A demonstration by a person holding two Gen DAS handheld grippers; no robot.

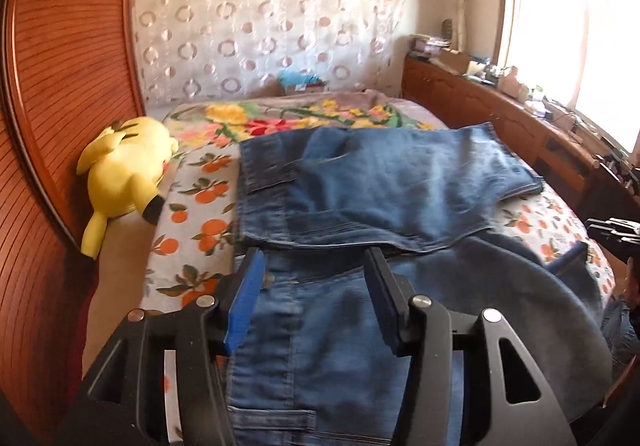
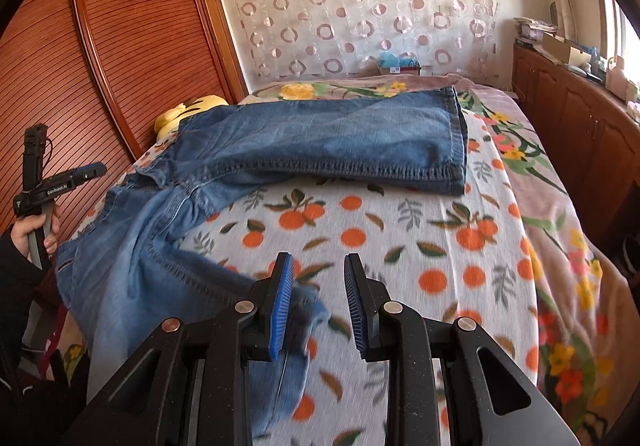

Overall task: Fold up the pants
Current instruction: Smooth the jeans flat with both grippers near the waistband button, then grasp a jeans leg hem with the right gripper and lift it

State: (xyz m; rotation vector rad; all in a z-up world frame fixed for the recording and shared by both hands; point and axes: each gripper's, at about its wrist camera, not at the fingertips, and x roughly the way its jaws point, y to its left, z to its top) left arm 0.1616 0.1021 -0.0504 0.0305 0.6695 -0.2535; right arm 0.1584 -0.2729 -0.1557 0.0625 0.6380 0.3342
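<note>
Blue jeans [image 1: 380, 181] lie on the bed. One leg is spread flat across the bed [image 2: 320, 137]. The other leg runs toward the near edge [image 2: 132, 266]. My left gripper [image 1: 316, 266] is open and empty, just above the waist part of the jeans. It also shows in the right wrist view [image 2: 86, 170], held in a hand at the left. My right gripper [image 2: 318, 278] is open and empty above the blanket, with the near leg's hem [image 2: 304, 310] under its left finger.
The bed has an orange-print blanket [image 2: 400, 238] and a flowered cover [image 2: 560, 226]. A yellow plush toy [image 1: 128, 173] lies by the wooden headboard [image 1: 60, 85]. A wooden cabinet [image 2: 580, 125] with clutter runs along the right, under a window [image 1: 560, 25].
</note>
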